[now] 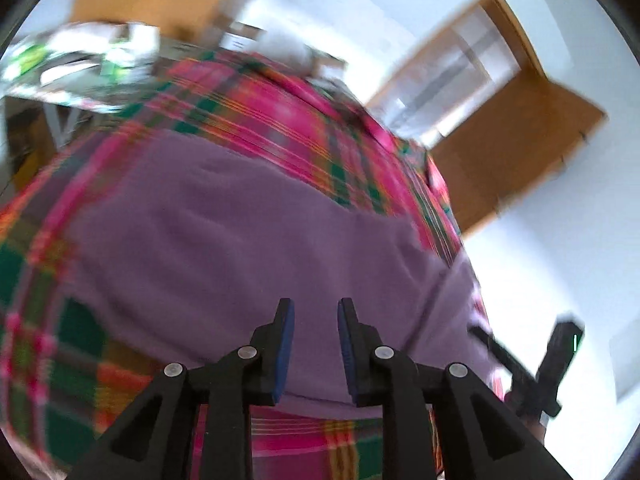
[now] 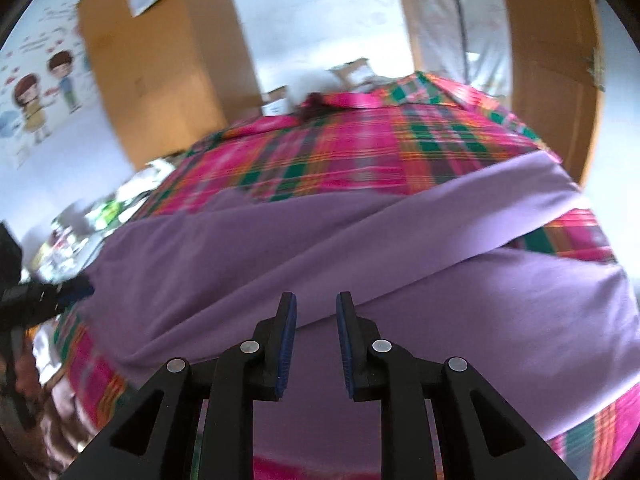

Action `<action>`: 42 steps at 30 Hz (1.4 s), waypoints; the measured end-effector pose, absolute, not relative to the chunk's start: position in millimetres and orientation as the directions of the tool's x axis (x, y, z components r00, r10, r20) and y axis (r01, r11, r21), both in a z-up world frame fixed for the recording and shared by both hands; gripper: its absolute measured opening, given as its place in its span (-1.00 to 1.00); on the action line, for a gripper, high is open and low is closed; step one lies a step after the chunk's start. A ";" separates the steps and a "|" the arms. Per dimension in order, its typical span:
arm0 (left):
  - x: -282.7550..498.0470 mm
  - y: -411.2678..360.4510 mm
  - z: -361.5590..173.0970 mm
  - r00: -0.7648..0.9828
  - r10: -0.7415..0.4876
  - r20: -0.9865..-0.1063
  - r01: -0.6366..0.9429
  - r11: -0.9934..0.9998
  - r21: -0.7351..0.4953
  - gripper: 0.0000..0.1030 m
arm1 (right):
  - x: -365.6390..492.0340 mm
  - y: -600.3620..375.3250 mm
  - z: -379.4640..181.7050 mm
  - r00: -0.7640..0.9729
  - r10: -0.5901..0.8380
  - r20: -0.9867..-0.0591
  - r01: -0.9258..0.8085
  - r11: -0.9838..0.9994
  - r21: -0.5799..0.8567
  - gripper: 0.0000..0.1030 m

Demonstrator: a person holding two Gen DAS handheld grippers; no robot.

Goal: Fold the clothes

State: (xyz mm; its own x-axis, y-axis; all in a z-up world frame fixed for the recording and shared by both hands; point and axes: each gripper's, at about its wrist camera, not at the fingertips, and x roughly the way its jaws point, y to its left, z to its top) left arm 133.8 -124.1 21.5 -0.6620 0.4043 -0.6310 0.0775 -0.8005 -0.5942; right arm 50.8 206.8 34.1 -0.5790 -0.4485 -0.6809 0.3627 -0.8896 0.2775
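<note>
Plainly, both tools stand spread with nothing between their blue pads. The left tool hovers over the near part of a purple garment, its fingers apart with a clear gap and purple cloth showing through it; whether the tips touch the cloth cannot be told. The right tool is likewise spread and empty, poised over the near edge of the same purple garment.

The garment lies spread on a bed covered by a pink, green and orange plaid bedspread, which shows around it on the far side and on both flanks. In the right wrist view its long axis runs across the frame from lower left to upper right, and a lighter purple band, perhaps a sleeve or a folded edge, crosses diagonally toward the upper right over the plaid bedspread. In the left wrist view the cloth stretches from left to right with soft wrinkles.

Each view catches the other tool at its edge: the right one at lower right in the left view, the left one at far left in the right view. Both pictures are blurred.
</note>
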 end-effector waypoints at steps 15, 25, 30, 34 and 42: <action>92.1 -38.2 12.2 -0.506 0.513 -0.694 -0.188 -0.850 -0.492 -0.57 | -29.3 218.2 34.0 -0.575 -0.352 -0.738 0.221 -0.936 0.274 -0.24; 92.7 -24.1 2.1 -0.456 0.515 -0.726 -0.245 -0.857 -0.454 -0.57 | -49.7 213.2 24.9 -0.549 -0.221 -0.806 0.114 -0.975 0.190 -0.30; 93.9 -27.5 0.4 -0.454 0.528 -0.717 -0.244 -0.848 -0.470 -0.57 | -54.7 215.5 20.9 -0.538 -0.185 -0.822 0.094 -0.983 0.160 -0.77; 98.3 -31.1 1.6 -0.457 0.527 -0.717 -0.244 -0.849 -0.469 -0.57 | -50.8 222.7 23.9 -0.554 -0.199 -0.808 0.091 -0.980 0.179 -0.90; 98.9 -22.9 2.5 -0.464 0.513 -0.722 -0.250 -0.858 -0.449 -0.57 | -21.9 245.0 40.6 -0.624 -0.192 -0.758 0.077 -0.980 0.184 -0.95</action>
State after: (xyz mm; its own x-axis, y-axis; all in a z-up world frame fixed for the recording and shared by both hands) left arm 98.9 -22.9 2.5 -0.4640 0.5135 -0.7218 -0.2501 -0.8576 -0.4493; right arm -21.9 245.0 40.6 -0.6240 -0.1918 -0.7575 0.0775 -0.9798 0.1843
